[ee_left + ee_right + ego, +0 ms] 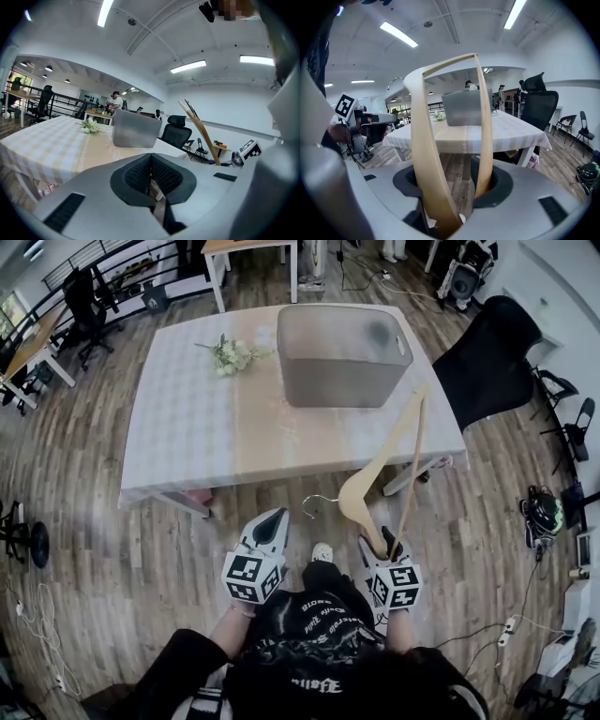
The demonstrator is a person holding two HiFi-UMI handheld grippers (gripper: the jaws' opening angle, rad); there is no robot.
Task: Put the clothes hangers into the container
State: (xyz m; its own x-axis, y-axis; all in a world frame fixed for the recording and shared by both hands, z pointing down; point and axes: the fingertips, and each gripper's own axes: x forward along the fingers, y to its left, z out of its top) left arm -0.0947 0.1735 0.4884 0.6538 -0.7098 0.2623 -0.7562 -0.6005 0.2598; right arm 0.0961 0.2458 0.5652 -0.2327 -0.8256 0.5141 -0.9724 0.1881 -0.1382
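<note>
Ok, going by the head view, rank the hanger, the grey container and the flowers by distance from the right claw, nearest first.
1. hanger: gripped in the right claw itself.
2. grey container: ahead, on the table, right of centre.
3. flowers: far side of the table, left of the container.

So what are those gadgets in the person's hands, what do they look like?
Each one, the left gripper and the right gripper, is a smooth light-grey shell tapering to two jaws lined with black, mesh-textured pads. Each carries a cube of black-and-white square markers at the back. The person wears a black top with white lettering.
</note>
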